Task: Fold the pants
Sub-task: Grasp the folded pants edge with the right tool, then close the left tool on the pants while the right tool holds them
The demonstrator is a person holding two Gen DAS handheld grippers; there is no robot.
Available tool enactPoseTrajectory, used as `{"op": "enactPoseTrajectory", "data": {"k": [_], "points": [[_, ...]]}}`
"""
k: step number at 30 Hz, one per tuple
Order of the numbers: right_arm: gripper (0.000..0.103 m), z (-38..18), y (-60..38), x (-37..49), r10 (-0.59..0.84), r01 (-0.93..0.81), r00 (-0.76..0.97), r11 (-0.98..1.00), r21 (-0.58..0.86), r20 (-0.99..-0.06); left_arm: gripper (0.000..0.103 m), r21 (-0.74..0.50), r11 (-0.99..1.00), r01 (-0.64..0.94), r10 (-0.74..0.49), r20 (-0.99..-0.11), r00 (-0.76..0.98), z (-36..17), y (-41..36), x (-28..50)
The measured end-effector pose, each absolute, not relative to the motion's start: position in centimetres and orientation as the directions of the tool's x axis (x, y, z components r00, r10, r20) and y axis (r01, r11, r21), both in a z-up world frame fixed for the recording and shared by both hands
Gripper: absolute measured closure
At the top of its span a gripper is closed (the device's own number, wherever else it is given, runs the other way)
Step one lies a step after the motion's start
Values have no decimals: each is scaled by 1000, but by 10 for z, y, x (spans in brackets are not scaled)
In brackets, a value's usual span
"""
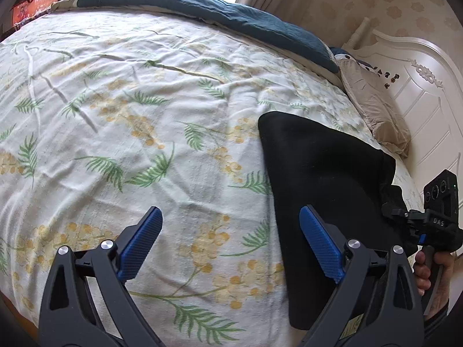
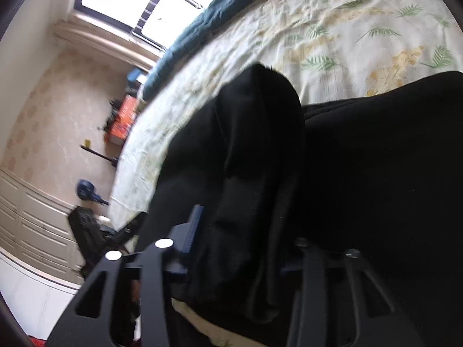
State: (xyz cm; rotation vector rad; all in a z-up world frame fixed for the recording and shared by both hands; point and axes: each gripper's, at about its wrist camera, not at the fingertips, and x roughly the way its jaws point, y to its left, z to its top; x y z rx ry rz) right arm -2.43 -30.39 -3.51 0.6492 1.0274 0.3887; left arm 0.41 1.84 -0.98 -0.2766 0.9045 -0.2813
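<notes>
Pants [image 1: 324, 173] lie on the bed [image 1: 115, 115], bunched in the right tongs [image 2: 246, 240]; left tongs [image 1: 228, 245] gape empty beside them. That thick bunch could slip out.

A wide bed fills the room, spread with a cream sheet printed with green fern leaves and yellow blossoms [image 1: 121, 110], creased all over. Along its far edge lies a dark teal quilt [image 1: 220, 14], and beyond it bright daylight pours through a dark-framed window [image 2: 144, 3]. At the head stands a white carved headboard [image 1: 428, 98] with a beige pillow [image 1: 373, 110] against it. The walls wear pale wallpaper with tan flower shapes [image 1: 405, 3]. An orange box [image 2: 123, 121] sits by the wall, near white panelled drawers [image 2: 37, 219].
</notes>
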Motion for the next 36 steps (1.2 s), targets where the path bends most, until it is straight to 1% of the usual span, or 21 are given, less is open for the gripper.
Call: {"op": "enactPoseTrajectory", "data": {"k": [1,2,3,6,11,14,19,23,27,34,36], "points": [[76,-33,-304,-26,584,-2,475,748,663,-658,7,-350,929,120,-352,-731,585,-11,20,4],[84,-29,-304,-28,588,-6,483,743,669,-649,7,-351,929,119,-351,-733,582,-12,19,5],[87,-24,-305,-28,592,-16,491,740,673,-639,7,-353,928,118,-353,-736,578,-14,20,5],[89,-2,-301,-32,592,-59,525,742,668,-612,7,-357,927,112,-354,-739,574,-16,22,5],[90,46,-306,-45,581,-126,608,743,657,-541,7,-346,928,136,-359,-738,571,-12,16,5],[90,68,-318,-53,559,-138,645,757,639,-522,7,-344,927,151,-366,-734,573,-8,10,4],[90,79,-349,-65,514,-107,681,774,624,-521,7,-353,916,190,-396,-727,561,-2,-5,2],[90,69,-378,-75,478,-45,702,769,637,-528,7,-349,911,219,-411,-726,551,0,-19,1],[90,46,-408,-84,460,24,704,746,665,-541,7,-338,907,251,-421,-731,537,0,-36,-2],[90,-20,-441,-87,483,140,672,661,737,-561,7,-335,901,274,-432,-740,515,-3,-54,-5],[90,-34,-447,-88,505,145,673,626,766,-540,7,-326,904,276,-425,-742,518,-4,-57,-5]]}}
